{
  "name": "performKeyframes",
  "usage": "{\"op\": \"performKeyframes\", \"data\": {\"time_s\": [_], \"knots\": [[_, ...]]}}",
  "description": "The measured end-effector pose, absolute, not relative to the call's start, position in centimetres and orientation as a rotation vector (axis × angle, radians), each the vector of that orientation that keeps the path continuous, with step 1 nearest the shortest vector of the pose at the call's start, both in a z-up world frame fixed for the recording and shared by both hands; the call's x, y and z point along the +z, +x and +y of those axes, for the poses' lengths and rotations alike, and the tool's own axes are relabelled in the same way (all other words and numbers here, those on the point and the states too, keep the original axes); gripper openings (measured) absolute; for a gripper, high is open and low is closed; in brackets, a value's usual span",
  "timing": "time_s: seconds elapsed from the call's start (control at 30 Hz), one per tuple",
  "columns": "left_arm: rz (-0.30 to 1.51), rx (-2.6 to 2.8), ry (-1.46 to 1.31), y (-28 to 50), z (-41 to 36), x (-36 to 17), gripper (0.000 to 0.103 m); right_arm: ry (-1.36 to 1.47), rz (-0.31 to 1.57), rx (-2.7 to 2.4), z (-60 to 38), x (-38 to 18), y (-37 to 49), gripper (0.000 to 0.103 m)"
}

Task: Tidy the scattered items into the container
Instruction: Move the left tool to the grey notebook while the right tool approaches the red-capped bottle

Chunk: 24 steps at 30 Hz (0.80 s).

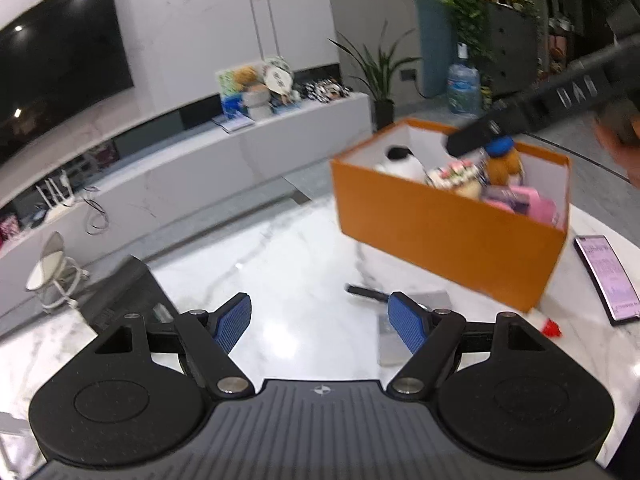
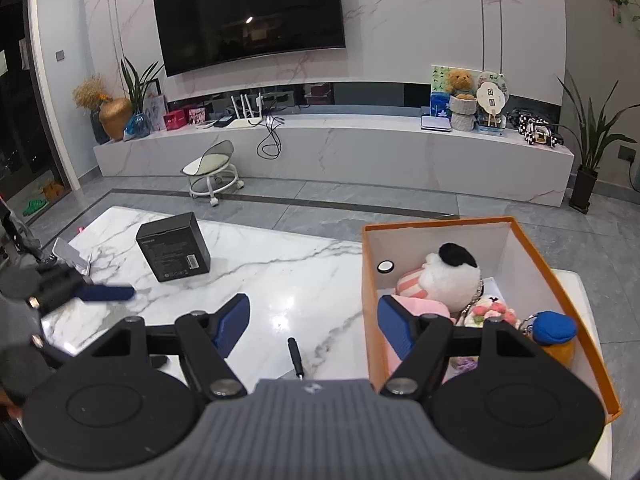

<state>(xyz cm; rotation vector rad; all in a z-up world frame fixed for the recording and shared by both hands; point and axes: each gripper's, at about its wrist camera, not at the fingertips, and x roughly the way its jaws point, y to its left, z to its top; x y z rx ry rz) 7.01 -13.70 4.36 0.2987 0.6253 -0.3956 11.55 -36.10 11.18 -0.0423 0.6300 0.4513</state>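
One orange box [image 2: 568,300] sits on the white marble bench [image 2: 280,280], toward its right side, open at the top and already holding soft things: a white plush with a black patch [image 2: 450,280], a pink striped piece [image 2: 410,284] beside it, a pink pouch [image 1: 538,206] and a small figure with a blue cap [image 2: 554,328] over an orange body. A small round white button-like item [image 2: 385,267] lies at the box's far left inner corner.

Outside the box, a thin black tool [image 2: 295,356] lies on the bench just left of it, near me. In my left view a small red bit [image 1: 552,328] lies on the bench by the box's near corner, and a phone [image 1: 606,276] with a lit screen lies to the right of the box.

My right gripper [image 2: 312,326] hovers over the box's near left edge with its blue fingers [image 2: 394,328] spread wide and nothing between them; the right finger hangs over the box's inside. My left gripper [image 1: 320,326] is low over the bench, left of the box, fingers likewise apart and holding nothing.

Farther left on the bench stands a black carton [image 2: 174,246]. Beyond the bench are a grey tiled floor, a small white stool [image 2: 212,172] and a long white TV shelf under a wall-mounted television [image 2: 248,12].
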Motion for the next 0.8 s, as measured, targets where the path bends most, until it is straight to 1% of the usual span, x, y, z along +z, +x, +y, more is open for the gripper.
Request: {"op": "performKeyframes", "data": {"time_s": [0.2, 0.47, 0.8], "knots": [[0.665, -0.444, 0.279, 7.0, -13.9, 1.4, 0.089, -0.071, 0.65, 0.461, -35.0, 10.3, 11.9, 0.073], [0.705, -0.479, 0.222, 7.4, -13.6, -0.7, 0.089, -0.102, 0.68, 0.47, -33.2, 8.8, 12.8, 0.073], [0.724, -0.564, 0.238, 7.5, -16.8, -3.3, 0.089, -0.118, 0.69, 0.455, -33.3, 8.1, 11.9, 0.073]]}}
